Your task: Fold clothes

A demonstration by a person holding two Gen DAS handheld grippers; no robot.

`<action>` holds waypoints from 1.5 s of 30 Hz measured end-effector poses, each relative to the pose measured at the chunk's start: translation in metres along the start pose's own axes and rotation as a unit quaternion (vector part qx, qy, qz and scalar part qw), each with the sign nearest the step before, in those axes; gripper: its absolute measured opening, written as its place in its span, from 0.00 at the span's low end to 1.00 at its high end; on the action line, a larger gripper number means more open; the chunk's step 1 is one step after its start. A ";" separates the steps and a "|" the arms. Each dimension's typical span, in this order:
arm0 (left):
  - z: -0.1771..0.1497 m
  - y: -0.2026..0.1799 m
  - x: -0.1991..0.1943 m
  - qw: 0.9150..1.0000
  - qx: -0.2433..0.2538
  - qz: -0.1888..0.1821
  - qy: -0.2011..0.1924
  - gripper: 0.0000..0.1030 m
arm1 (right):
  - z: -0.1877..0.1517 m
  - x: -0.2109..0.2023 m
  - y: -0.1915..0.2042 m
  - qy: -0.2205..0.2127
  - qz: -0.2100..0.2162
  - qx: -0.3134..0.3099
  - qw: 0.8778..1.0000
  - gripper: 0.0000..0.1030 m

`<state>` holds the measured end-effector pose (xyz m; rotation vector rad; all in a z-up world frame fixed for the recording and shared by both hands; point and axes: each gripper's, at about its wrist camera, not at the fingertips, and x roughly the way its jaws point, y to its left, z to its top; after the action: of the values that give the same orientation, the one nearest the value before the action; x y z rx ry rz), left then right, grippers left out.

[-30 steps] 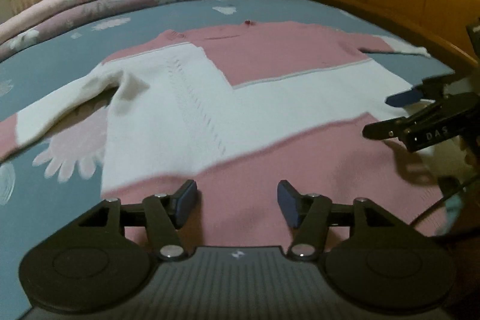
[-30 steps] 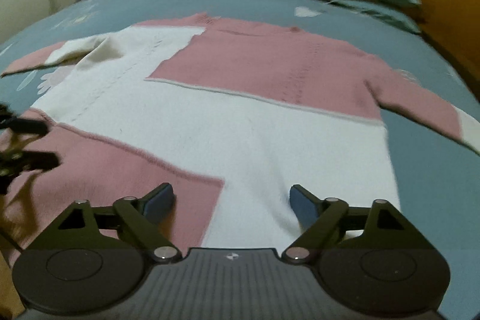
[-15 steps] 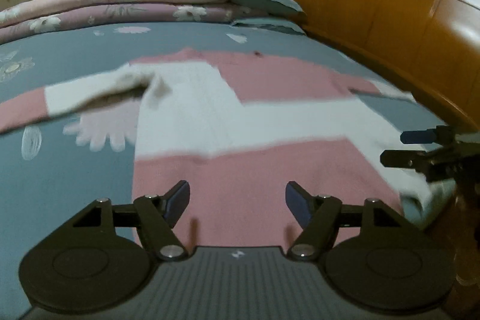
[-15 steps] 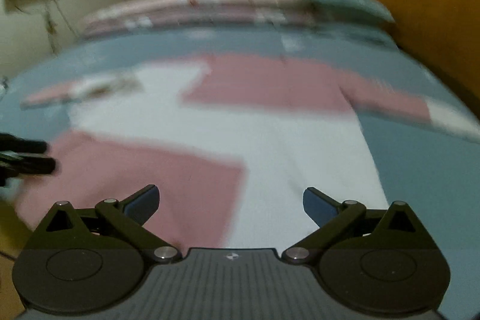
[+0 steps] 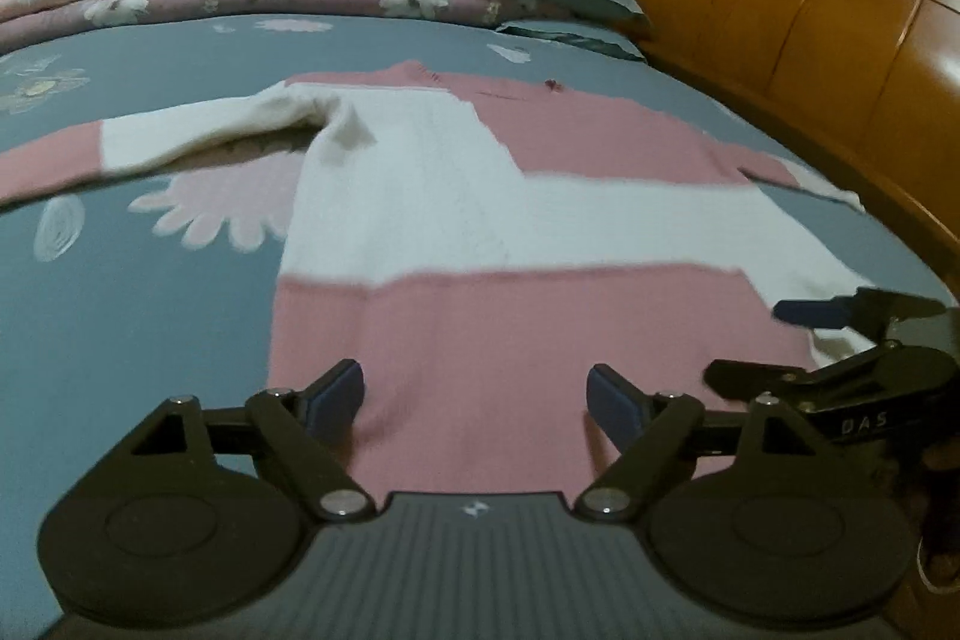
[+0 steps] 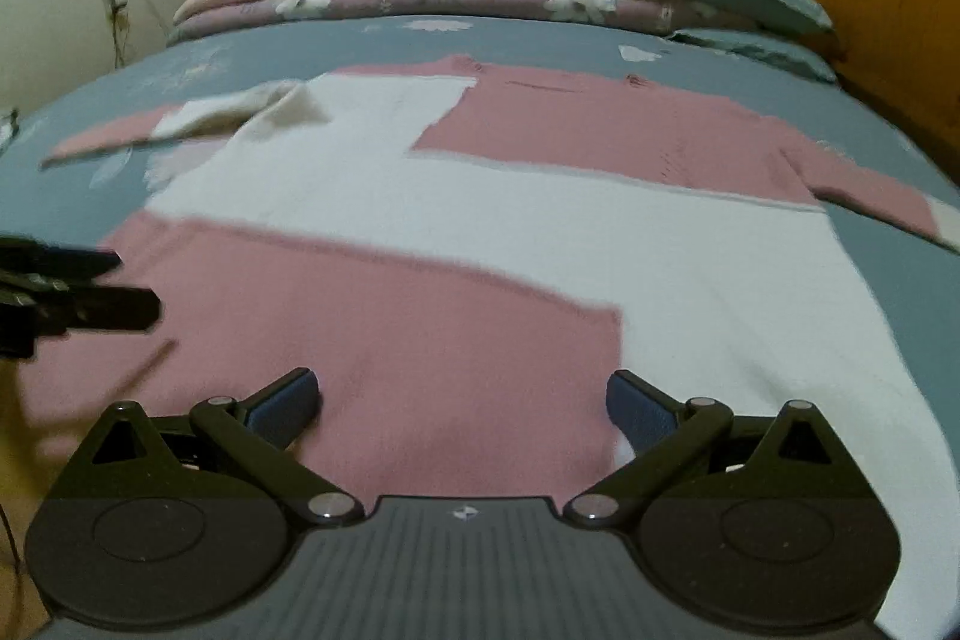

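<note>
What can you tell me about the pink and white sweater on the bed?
The sweater is a soft-looking knit in big pink and white blocks, lying spread flat on the blue flowered bedsheet, neckline away from the cameras. One sleeve stretches sideways, slightly rumpled near the shoulder; the other sleeve reaches toward the wooden headboard side. Nothing grips it; both sets of jaws stand open above its near hem.

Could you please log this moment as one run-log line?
left gripper: open, just opening, empty | right gripper: open, empty | sweater: flat on bed, unfolded
</note>
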<state>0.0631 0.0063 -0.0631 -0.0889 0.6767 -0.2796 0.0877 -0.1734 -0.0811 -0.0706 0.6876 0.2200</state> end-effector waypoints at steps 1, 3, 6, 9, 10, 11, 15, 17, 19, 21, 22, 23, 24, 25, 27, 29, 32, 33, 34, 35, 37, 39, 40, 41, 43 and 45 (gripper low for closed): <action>-0.005 -0.001 -0.006 1.000 0.002 0.002 0.000 0.81 | -0.005 -0.007 -0.001 -0.002 0.001 0.010 1.000 1.00; -0.007 -0.002 -0.011 1.000 0.005 0.004 0.004 0.82 | -0.011 -0.017 -0.002 -0.001 0.007 0.016 1.000 1.00; 0.008 0.000 -0.007 1.000 -0.002 0.002 0.009 0.82 | -0.004 -0.030 -0.008 0.001 0.012 0.012 1.000 1.00; 0.028 -0.001 -0.001 1.000 0.001 -0.004 -0.012 0.82 | 0.012 -0.045 -0.030 -0.029 -0.003 0.047 0.998 1.00; 0.033 -0.003 0.002 1.000 0.007 -0.005 -0.019 0.82 | 0.017 -0.049 -0.039 -0.043 -0.012 0.060 0.997 1.00; 0.038 -0.005 0.006 1.000 0.011 -0.006 -0.024 0.82 | 0.021 -0.049 -0.051 -0.051 -0.020 0.076 0.996 1.00; 0.043 -0.009 0.027 1.000 0.006 -0.026 -0.010 0.83 | 0.010 -0.032 -0.094 -0.027 -0.045 0.160 0.986 1.00; 0.037 -0.008 0.031 1.000 -0.001 -0.029 0.003 0.83 | -0.004 -0.027 -0.107 -0.007 -0.053 0.196 0.979 1.00; 0.028 -0.005 0.031 1.000 -0.005 -0.027 0.012 0.83 | -0.017 -0.040 -0.098 -0.007 -0.061 0.174 0.983 1.00; 0.021 -0.002 0.023 0.999 -0.003 -0.035 0.014 0.83 | -0.028 -0.052 -0.089 -0.006 -0.069 0.152 0.986 1.00; 0.019 0.000 0.020 0.999 -0.003 -0.037 0.014 0.83 | -0.028 -0.054 -0.085 0.002 -0.073 0.143 0.987 1.00; 0.020 0.000 0.019 0.999 -0.003 -0.037 0.016 0.83 | -0.028 -0.055 -0.081 0.009 -0.077 0.134 0.988 1.00; 0.021 0.001 0.018 0.999 -0.004 -0.038 0.018 0.83 | -0.028 -0.057 -0.078 0.016 -0.081 0.125 0.989 1.00; 0.025 0.001 0.018 0.999 -0.006 -0.035 0.019 0.83 | -0.026 -0.058 -0.075 0.021 -0.082 0.119 0.989 1.00; 0.036 0.000 0.019 0.999 -0.006 -0.034 0.003 0.83 | -0.010 -0.058 -0.081 0.000 -0.068 0.127 0.990 1.00; 0.047 -0.002 0.021 0.999 -0.003 -0.043 -0.016 0.83 | 0.006 -0.052 -0.088 -0.028 -0.056 0.134 0.989 1.00; 0.058 -0.004 0.029 0.998 -0.003 -0.055 -0.025 0.84 | 0.026 -0.030 -0.100 -0.036 -0.022 0.154 0.987 1.00; 0.058 -0.003 0.034 0.998 -0.004 -0.056 -0.021 0.84 | 0.027 -0.020 -0.104 -0.032 -0.013 0.163 0.986 1.00; 0.058 -0.003 0.038 0.998 -0.006 -0.056 -0.016 0.84 | 0.028 -0.011 -0.108 -0.025 -0.007 0.171 0.985 1.00; 0.056 -0.002 0.043 0.999 -0.010 -0.052 -0.006 0.84 | 0.027 -0.003 -0.111 -0.013 -0.010 0.178 0.984 1.00; 0.048 0.004 0.049 0.999 -0.019 -0.041 0.020 0.84 | 0.017 0.002 -0.113 -0.005 -0.017 0.180 0.983 1.00; 0.039 0.011 0.041 0.998 -0.019 -0.053 0.018 0.84 | 0.008 -0.008 -0.108 -0.003 -0.021 0.162 0.987 1.00; 0.039 0.014 0.037 0.998 -0.024 -0.058 0.029 0.84 | 0.005 -0.014 -0.105 0.006 -0.025 0.152 0.988 1.00; 0.041 0.017 0.034 0.997 -0.031 -0.062 0.042 0.84 | 0.006 -0.017 -0.103 0.021 -0.029 0.138 0.990 1.00; 0.054 0.021 0.035 0.994 -0.048 -0.063 0.069 0.85 | 0.016 -0.021 -0.102 0.060 -0.034 0.115 0.991 1.00; 0.071 0.024 0.037 0.992 -0.066 -0.058 0.087 0.85 | 0.040 -0.019 -0.109 0.089 -0.031 0.113 0.989 1.00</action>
<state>0.1405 0.0178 -0.0346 -0.2323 0.8656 -0.3568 0.1228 -0.2775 -0.0395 0.1065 0.8820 0.0749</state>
